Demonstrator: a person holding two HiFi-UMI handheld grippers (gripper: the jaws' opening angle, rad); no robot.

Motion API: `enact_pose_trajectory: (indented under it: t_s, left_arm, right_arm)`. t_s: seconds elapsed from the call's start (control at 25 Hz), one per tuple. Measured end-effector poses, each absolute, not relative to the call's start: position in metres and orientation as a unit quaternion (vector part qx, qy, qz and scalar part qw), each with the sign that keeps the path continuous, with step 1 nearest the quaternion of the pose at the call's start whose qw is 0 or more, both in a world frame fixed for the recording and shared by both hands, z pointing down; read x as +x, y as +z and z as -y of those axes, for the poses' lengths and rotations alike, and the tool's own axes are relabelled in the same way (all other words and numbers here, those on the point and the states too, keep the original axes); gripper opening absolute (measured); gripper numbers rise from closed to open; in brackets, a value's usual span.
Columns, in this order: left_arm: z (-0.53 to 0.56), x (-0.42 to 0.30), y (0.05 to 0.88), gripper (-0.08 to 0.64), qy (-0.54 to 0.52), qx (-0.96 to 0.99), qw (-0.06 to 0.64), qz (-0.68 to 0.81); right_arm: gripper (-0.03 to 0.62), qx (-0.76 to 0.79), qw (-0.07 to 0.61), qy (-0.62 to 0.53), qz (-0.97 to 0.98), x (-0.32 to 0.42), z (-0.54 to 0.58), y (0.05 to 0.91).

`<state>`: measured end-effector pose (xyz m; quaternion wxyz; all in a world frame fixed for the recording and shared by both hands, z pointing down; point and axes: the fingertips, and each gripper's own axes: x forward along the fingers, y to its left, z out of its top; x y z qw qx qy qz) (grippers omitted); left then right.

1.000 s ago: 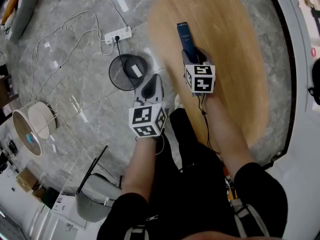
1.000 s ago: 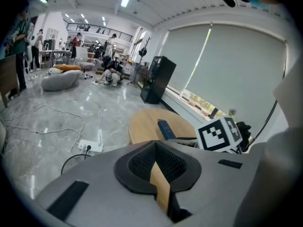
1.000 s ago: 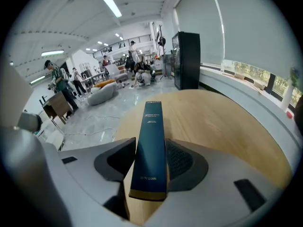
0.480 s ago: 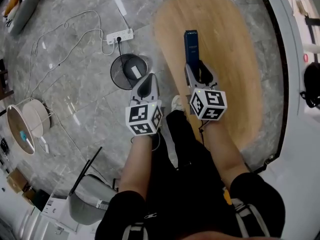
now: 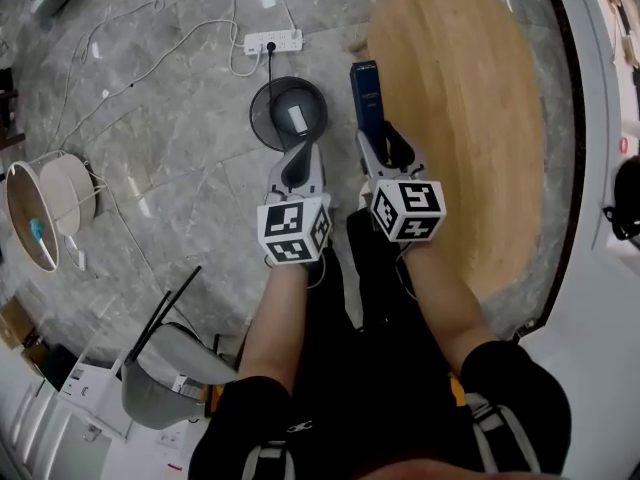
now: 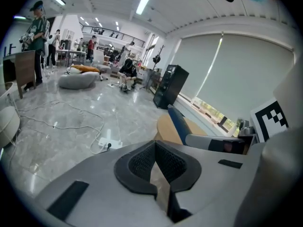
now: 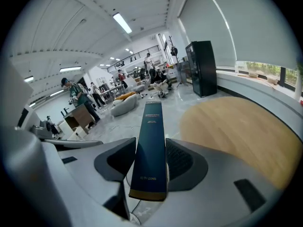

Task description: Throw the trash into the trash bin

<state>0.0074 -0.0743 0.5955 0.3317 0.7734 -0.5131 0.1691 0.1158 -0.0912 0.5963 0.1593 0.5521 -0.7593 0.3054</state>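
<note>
A white power strip (image 5: 272,41) is lying on the grey marble floor (image 5: 150,128), just off the end of an oval wooden table (image 5: 470,118). A round white shade (image 5: 45,213) is resting on its side at the far left. Across the hall, a tall black cabinet (image 7: 201,69) is standing beside the blind-covered windows (image 6: 246,74). A person (image 6: 37,30) is standing at a desk near a grey beanbag (image 6: 78,79), and strip lights (image 6: 144,1) are glowing overhead.

Head view looks down; gripper views forward, sharing table (image 5: 460,118)
</note>
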Motion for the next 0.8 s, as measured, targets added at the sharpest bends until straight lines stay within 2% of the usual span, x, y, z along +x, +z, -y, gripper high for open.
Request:
enact_pose_trajectory:
  t_s: [0.4, 0.6, 0.8]
  left_arm:
    - [0.072, -0.104, 0.637, 0.012, 0.177, 0.745, 0.359, 0.534]
    - [0.069, -0.147, 0.662, 0.012, 0.186, 0.739, 0.372, 0.529]
    - [0.058, -0.181, 0.686, 0.012, 0.202, 0.736, 0.382, 0.52]
  right_arm:
    - [0.196, 0.476, 0.25, 0.36, 0.762, -0.013, 0.088, 0.695]
    - [0.196, 0.458, 0.28, 0.437, 0.722, -0.05, 0.085, 0.771]
    - [0.196, 0.449, 0.332, 0.446, 0.7, -0.073, 0.085, 0.832]
